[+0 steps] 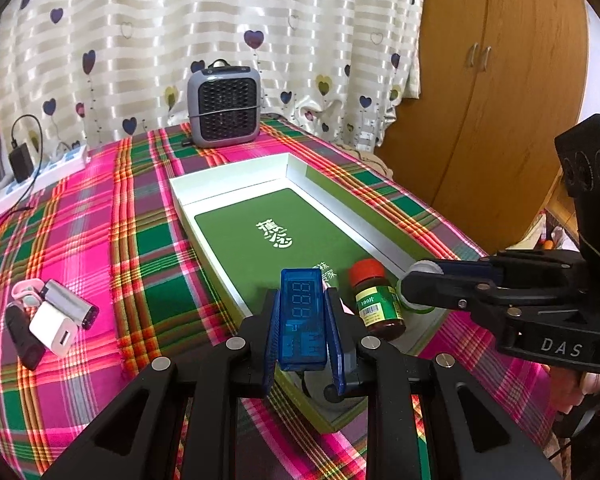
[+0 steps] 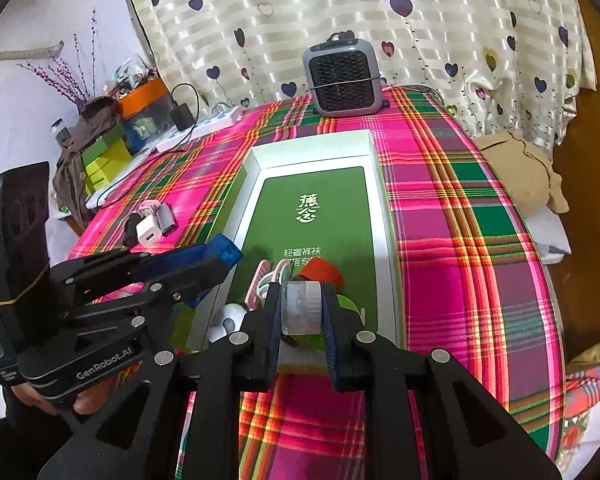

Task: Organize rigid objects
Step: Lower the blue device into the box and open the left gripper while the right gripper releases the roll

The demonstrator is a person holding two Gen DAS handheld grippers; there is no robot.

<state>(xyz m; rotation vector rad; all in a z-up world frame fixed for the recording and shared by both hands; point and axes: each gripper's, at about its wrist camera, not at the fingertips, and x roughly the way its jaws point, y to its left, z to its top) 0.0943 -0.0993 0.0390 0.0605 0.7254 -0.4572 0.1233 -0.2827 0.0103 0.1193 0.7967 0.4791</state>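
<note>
My left gripper (image 1: 303,300) is shut on a blue USB tester (image 1: 302,320) and holds it over the near end of an open white box (image 1: 236,178) with a green floor. The right gripper (image 2: 301,292) is shut on the clear white cap (image 2: 302,308) of a green bottle, low over the same end of the box (image 2: 374,184). A brown bottle with a red cap (image 1: 376,300) lies in the box between the two grippers. A pink-and-white item (image 2: 268,276) and a white round thing (image 2: 230,318) also sit at the near end, partly hidden.
A pile of small chargers (image 1: 56,320) lies on the plaid tablecloth (image 1: 100,220) left of the box. A grey fan heater (image 1: 224,108) stands at the far edge, with a power strip (image 1: 40,178) at far left. A wooden wardrobe (image 1: 500,80) is to the right.
</note>
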